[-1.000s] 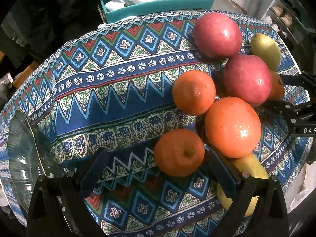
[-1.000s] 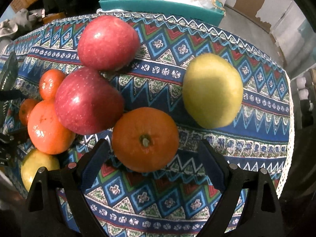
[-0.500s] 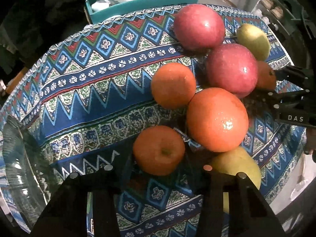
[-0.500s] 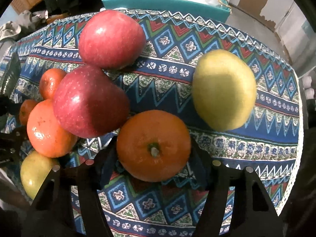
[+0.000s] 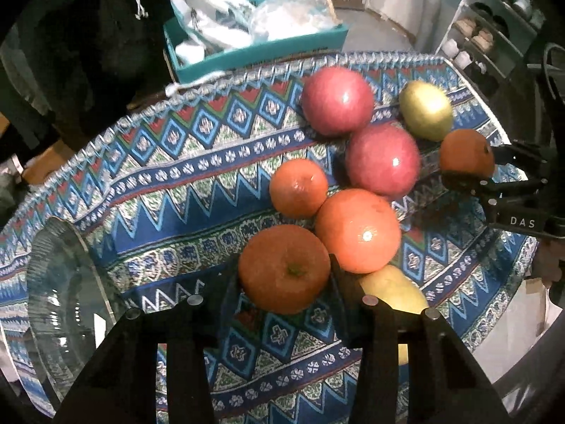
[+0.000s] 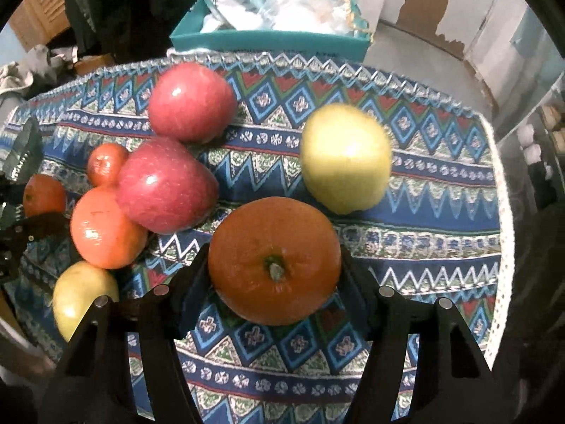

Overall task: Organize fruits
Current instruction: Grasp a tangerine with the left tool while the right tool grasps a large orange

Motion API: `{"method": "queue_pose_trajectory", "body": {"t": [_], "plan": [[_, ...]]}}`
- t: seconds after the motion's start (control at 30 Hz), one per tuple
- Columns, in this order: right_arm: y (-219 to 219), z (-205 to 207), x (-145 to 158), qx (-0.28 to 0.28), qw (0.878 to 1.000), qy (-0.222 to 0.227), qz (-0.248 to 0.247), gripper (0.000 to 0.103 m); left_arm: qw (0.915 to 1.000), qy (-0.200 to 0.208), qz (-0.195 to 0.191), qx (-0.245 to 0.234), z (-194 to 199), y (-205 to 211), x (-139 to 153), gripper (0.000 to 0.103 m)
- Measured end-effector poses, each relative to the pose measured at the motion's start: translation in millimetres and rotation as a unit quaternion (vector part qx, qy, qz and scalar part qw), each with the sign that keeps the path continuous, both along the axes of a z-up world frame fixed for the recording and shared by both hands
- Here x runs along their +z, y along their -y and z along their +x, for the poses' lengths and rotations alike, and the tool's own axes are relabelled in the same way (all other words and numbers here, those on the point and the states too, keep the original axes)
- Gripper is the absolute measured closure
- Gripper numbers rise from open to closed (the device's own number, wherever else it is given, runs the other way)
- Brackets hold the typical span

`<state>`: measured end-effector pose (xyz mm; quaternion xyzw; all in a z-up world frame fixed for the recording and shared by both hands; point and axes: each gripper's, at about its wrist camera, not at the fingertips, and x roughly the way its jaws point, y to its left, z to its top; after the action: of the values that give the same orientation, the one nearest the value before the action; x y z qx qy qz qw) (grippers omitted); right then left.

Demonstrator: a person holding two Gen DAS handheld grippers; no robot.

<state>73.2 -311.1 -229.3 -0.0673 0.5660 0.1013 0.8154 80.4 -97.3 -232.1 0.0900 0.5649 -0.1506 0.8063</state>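
**A lived-in home**

A table wears a patterned woven tablecloth (image 5: pixel 197 162) with a fringed edge. Behind it sits a teal box (image 6: pixel 268 40) stuffed with plastic bags, beside a shelf rack (image 5: pixel 494 31) of jars and a peeling painted wall (image 6: pixel 441 3).

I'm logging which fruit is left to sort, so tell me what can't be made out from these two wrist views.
- Pale pear, left wrist view: lower part hidden by the left hand-held gripper and its orange.
- Glass bowl, left wrist view: cut off by the left edge; contents unclear.
- Small orange, right wrist view: partly hidden by the other gripper.
- Teal box, right wrist view: contents are only crumpled, blurred wrapping.
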Motion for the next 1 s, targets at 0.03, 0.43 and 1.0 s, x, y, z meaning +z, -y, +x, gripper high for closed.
{"method": "queue_pose_trajectory", "body": {"t": [0.03,0.43,1.0], "plan": [[-1.0,0.1,4.0,-0.001,1.0,0.004,0.002,0.036,1.0,0.004,-0.002,-0.002,-3.9,0.8,4.8,0.057],[-13.7,-18.8,63.4,0.001,0.997,0.069,0.02,0.036,0.9991,0.035,-0.025,0.006,-26.9,-7.2,43.9,0.057],[-45.5,-44.9,136.6,0.032,0.987,0.145,0.056,0.036,0.994,0.099,-0.041,0.022,-49.9,-30.0,106.2,0.057]]}}
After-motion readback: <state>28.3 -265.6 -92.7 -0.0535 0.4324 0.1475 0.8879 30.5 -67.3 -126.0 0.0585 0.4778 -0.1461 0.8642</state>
